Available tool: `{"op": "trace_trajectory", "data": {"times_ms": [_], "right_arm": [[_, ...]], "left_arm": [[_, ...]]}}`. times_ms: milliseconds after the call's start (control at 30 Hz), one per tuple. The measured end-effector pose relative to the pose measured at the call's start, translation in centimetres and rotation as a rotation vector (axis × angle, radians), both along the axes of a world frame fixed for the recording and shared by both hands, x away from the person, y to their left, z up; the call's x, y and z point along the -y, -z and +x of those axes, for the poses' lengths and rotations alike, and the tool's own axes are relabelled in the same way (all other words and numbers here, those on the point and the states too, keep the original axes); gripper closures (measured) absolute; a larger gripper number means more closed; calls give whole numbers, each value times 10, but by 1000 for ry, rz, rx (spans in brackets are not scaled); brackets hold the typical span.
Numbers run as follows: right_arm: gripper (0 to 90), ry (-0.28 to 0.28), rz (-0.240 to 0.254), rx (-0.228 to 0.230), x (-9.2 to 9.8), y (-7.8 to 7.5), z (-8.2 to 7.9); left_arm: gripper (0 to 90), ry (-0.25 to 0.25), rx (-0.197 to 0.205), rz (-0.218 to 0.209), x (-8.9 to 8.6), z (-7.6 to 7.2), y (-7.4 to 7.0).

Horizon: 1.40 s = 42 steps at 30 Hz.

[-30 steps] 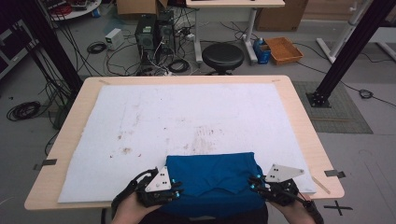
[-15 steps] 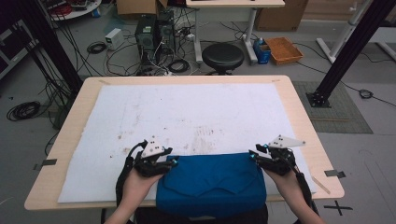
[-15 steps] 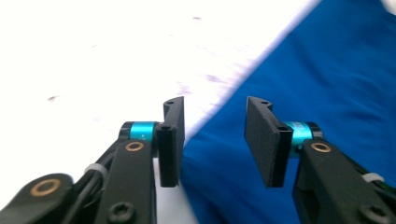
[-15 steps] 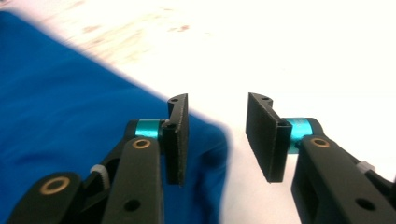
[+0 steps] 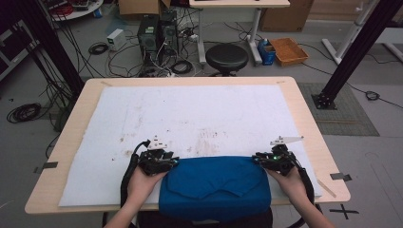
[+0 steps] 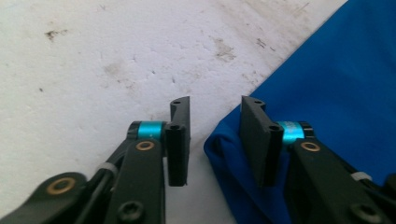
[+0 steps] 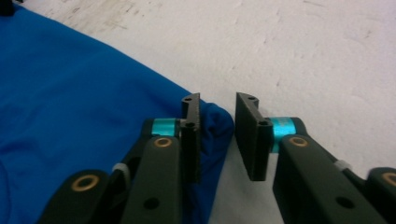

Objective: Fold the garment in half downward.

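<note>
A folded blue cloth lies on the white mat at the table's near edge, its front part hanging over that edge. My left gripper is at the cloth's far left corner and my right gripper at its far right corner. In the left gripper view the cloth pokes its corner into the gap of the left gripper. In the right gripper view the cloth reaches between the jaws of the right gripper. Both pairs of jaws have just been closing, but a gap remains and the pads do not press.
The mat has brown stains near its middle. The wooden table shows as a rim around it. Behind the table on the floor are a black stool, computer towers, cables and a cardboard tray. Black frame posts stand at both sides.
Both grippers have moved away from the person along the cloth's sides, from near the table edge to the cloth's far corners. The cloth looks unmoved.
</note>
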State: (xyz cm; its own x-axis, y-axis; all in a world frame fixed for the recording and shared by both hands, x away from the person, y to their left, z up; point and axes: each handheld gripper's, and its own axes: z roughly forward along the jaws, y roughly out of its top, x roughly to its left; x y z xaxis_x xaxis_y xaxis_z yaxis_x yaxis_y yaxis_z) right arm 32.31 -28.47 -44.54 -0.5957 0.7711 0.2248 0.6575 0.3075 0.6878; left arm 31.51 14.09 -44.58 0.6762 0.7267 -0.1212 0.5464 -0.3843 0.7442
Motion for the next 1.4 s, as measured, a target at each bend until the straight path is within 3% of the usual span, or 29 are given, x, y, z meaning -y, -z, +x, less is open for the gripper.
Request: {"op": "trace_trajectory", "data": {"times_ms": [133, 433, 600, 767, 833, 933, 1000, 1067, 1400], "right_arm": [[812, -22, 2, 7, 0, 0, -2], [820, -45, 10, 65, 1, -10, 10], [820, -29, -14, 110, -5, -21, 30], [820, 4, -44, 146, -13, -31, 58], [820, 21, -58, 154, -16, -33, 69], [820, 41, -82, 154, -19, -34, 83], [820, 55, -73, 152, -18, -33, 90], [819, 64, -85, 153, -18, -31, 97], [819, 94, -94, 149, -19, -26, 118]], "left_arm": [[816, 35, 23, 15, 4, -4, -1], [839, 29, 23, -7, -4, 11, -4], [840, 18, 76, 15, -3, 31, -16], [840, 3, 117, 65, 1, 59, -25], [840, -5, 111, 60, 3, 72, -26], [840, -17, 96, 96, 5, 90, -25], [839, -18, 88, 106, 6, 101, -24], [839, -25, 82, 100, 7, 108, -22], [838, -27, 94, 126, 11, 129, -16]]}}
